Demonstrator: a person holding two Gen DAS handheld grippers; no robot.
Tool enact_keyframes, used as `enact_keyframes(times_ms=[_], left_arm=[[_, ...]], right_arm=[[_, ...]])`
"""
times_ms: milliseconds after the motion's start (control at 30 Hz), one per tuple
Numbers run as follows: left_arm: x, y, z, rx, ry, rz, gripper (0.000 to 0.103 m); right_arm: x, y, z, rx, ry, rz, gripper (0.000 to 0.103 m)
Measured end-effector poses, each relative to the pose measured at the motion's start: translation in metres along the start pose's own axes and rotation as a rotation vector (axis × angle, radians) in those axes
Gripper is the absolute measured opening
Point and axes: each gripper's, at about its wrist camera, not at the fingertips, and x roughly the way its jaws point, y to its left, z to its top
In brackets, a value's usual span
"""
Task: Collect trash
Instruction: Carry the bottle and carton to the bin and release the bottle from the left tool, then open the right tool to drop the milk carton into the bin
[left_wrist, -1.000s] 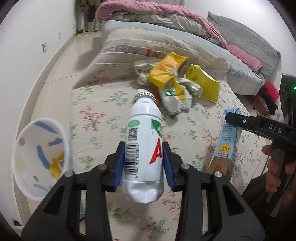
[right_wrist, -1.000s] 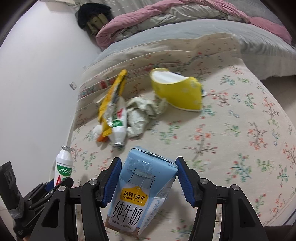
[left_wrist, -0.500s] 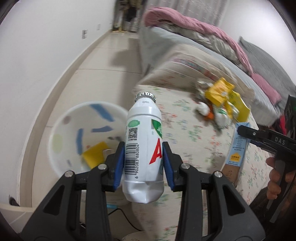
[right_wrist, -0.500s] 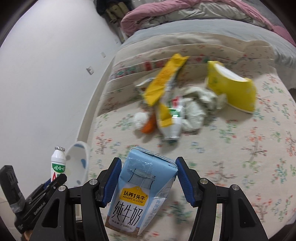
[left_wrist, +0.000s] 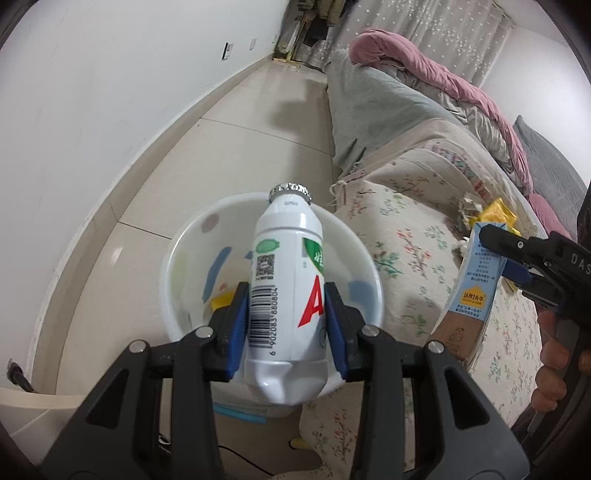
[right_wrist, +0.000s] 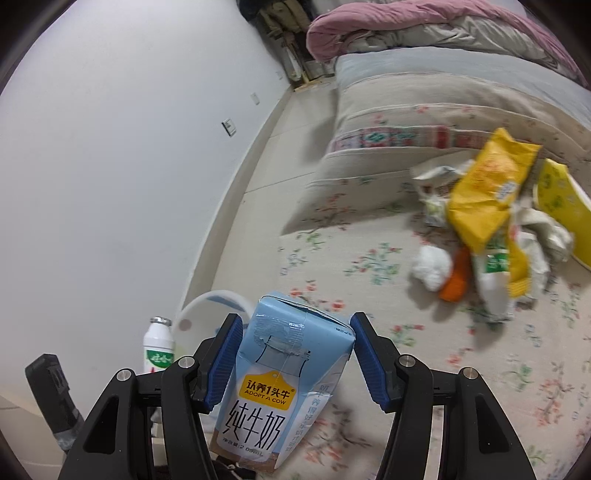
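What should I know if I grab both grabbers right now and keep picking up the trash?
Left gripper: shut on the white bottle, right over the white bin on the floor.
Right gripper: shut on the blue milk carton, over the bed's edge beside the bin.
Done: a yellow scrap lies in the bin.
Left: drop both, then fetch the trash pile on the floral bedspread.

My left hand-held gripper (left_wrist: 288, 310) tilts downward, pads clamped on a bottle (left_wrist: 286, 295). My right hand-held gripper (right_wrist: 297, 360), likewise tilted, clamps a milk carton (right_wrist: 280, 384); my right hand (left_wrist: 552, 365) grasps its handle.
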Motion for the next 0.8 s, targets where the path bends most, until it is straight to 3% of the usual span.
enact_keyframes(times_ms=[300, 433, 600, 733, 800], left_arm=[[0.017, 0.016, 0.000, -0.010, 0.011, 0.027, 0.043], [0.005, 0.022, 0.003, -0.037, -0.019, 0.097, 0.080], [-0.005, 0.038, 0.002, -0.097, 0.016, 0.173, 0.086], [-0.016, 0.050, -0.003, -0.131, 0.030, 0.245, 0.099], [-0.021, 0.055, -0.004, -0.137, 0.026, 0.272, 0.099]], right_arm=[[0.014, 0.000, 0.003, -0.004, 0.009, 0.012, 0.061], [0.010, -0.003, 0.006, -0.001, 0.008, 0.021, 0.061], [0.008, 0.001, 0.007, -0.022, -0.001, 0.020, 0.061], [0.013, 0.006, 0.006, -0.033, -0.005, 0.025, 0.061], [0.017, 0.008, 0.004, -0.034, 0.000, 0.035, 0.061]])
